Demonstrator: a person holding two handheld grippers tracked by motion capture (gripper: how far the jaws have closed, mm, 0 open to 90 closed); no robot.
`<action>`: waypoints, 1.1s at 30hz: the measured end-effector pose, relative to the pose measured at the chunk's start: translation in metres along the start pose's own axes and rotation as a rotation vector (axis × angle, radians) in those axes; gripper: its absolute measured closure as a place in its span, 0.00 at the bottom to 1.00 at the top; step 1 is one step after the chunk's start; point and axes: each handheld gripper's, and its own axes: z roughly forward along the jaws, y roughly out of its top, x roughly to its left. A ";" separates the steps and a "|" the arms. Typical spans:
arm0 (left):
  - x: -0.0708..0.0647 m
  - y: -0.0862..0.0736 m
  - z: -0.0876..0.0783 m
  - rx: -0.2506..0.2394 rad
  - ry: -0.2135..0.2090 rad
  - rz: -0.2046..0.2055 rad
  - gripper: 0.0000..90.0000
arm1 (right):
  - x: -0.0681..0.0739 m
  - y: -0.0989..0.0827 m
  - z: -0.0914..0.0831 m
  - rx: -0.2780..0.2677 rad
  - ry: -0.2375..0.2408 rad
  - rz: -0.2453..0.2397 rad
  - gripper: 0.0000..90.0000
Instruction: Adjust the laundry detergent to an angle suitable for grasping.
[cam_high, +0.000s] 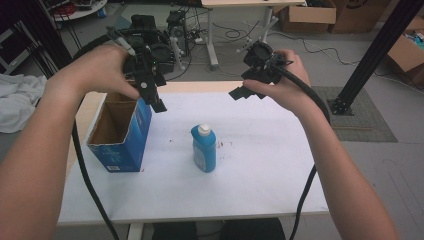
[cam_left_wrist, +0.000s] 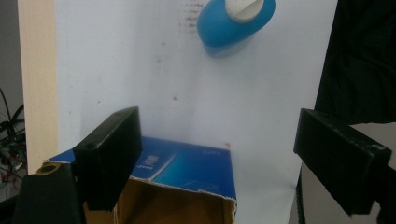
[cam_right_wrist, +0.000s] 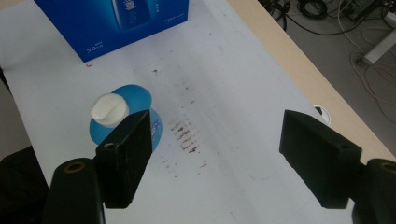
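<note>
While standing upright near the middle of the desk (cam_high: 270, 170), apart from the open-topped blue box (cam_high: 120, 135) to its left, looks easy to tip: blue bottle (cam_high: 204, 149) with white cap (cam_high: 203, 129), tall for its narrow base. Probably plastic, so stiff enough to clamp yet prone to give under a hard squeeze. Smooth and likely slippery on the label. Judged light to moderate in weight, depending on fill, not readable from here.

Best taken across the flatter sides of the body, below the shoulder and above the middle. Not by the cap, liable to twist or pop.

Right gripper (cam_right_wrist: 233, 158) held above and to one side of the bottle, jaws spread wide with nothing between them, bare desk in the gap, bottle just beside one jaw. Left gripper (cam_left_wrist: 219, 163) poised over the box's open top, jaws likewise wide apart and empty.

Calls for a slow descent, straddling the body squarely before closing, to avoid knocking it over. Box of thin card, light, liable to slide or crush if bumped.
</note>
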 end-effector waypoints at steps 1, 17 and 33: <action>0.000 0.000 0.000 0.000 0.002 0.007 0.18 | 0.003 -0.004 0.003 -0.002 0.004 0.002 0.28; -0.002 0.000 0.002 -0.006 -0.010 -0.002 0.18 | 0.023 -0.026 0.021 -0.046 0.039 0.008 0.28; -0.002 -0.001 0.002 -0.007 -0.010 -0.007 0.18 | 0.041 -0.041 0.035 -0.068 0.037 0.048 0.27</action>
